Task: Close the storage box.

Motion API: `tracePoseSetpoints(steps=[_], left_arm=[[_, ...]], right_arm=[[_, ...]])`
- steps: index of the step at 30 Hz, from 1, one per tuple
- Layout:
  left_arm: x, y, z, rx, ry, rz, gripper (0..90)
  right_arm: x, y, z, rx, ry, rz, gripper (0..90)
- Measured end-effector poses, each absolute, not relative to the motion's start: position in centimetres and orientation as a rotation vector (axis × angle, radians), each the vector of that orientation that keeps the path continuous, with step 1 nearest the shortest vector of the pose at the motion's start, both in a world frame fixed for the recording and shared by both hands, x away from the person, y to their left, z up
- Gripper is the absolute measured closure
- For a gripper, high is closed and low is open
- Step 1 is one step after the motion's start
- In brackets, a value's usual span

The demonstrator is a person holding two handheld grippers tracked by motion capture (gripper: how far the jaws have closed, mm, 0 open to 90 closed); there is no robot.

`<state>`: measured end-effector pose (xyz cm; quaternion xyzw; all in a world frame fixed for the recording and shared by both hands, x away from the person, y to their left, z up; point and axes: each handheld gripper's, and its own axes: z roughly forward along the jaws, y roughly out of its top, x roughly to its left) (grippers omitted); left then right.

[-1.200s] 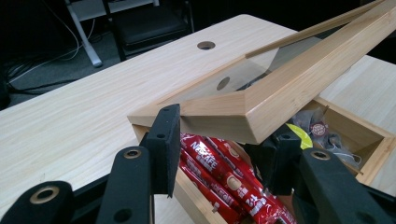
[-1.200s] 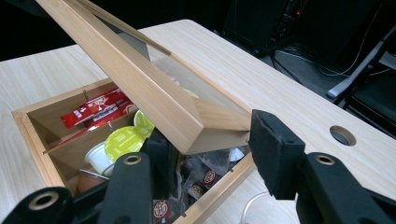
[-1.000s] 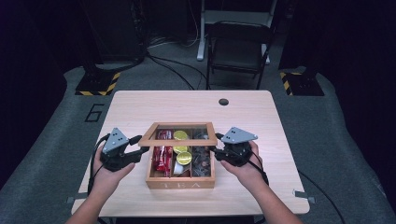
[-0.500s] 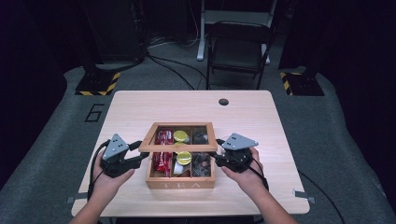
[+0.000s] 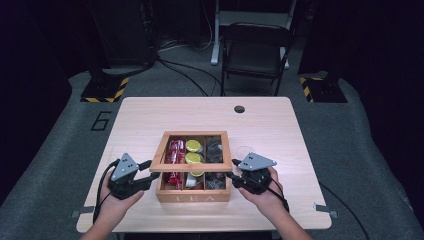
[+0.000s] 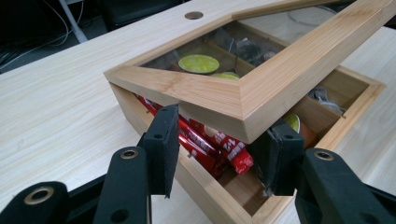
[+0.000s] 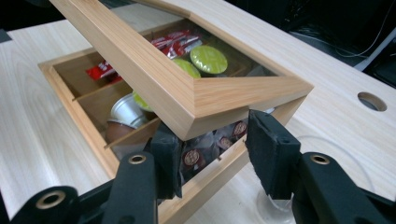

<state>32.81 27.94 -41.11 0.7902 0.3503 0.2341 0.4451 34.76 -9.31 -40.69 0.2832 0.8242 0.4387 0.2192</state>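
Observation:
A wooden tea box (image 5: 192,196) sits at the front middle of the table. Its glass-paned lid (image 5: 190,168) is tilted up a little at the front. My left gripper (image 5: 150,172) is shut on the lid's front left corner (image 6: 243,107). My right gripper (image 5: 231,171) is shut on the front right corner (image 7: 224,100), and its jaws have just closed a little further. Inside lie red sachets (image 6: 210,140), green-topped capsules (image 7: 208,59), a silver capsule (image 7: 126,112) and dark pods (image 7: 191,157). In the gripper views the pads of the left gripper (image 6: 219,149) and the right gripper (image 7: 219,154) flank each corner.
A clear round disc (image 5: 245,150) lies on the table just right of the box. A cable hole (image 5: 239,109) sits near the table's far edge. A black chair (image 5: 255,50) stands behind the table. Bare wood (image 5: 135,125) stretches left of and beyond the box.
Both hands have come down and toward the table's front edge. The lid has sunk with them and now stands lower over the box.

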Motion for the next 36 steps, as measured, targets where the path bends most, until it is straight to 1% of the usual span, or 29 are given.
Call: tracePoseSetpoints(steps=[9,14,19,29,36], left_arm=[[32.3,28.0,-42.2,1.962,0.869,0.573,53.6],[31.9,28.0,-43.0,1.949,0.882,0.562,53.6],[31.7,28.0,-43.7,1.976,0.894,0.541,53.7],[31.4,28.1,-44.5,1.987,0.875,0.534,53.5],[31.2,28.2,-45.4,2.002,0.885,0.475,53.5]], right_arm=[[34.0,-9.5,-41.7,0.780,2.285,1.224,59.1],[33.5,-9.5,-42.5,0.781,2.285,1.226,58.8],[33.1,-9.5,-43.1,0.795,2.295,1.221,58.6],[33.0,-9.7,-43.8,0.815,2.327,1.233,57.6],[32.8,-9.5,-44.8,0.854,2.357,1.249,57.3]])
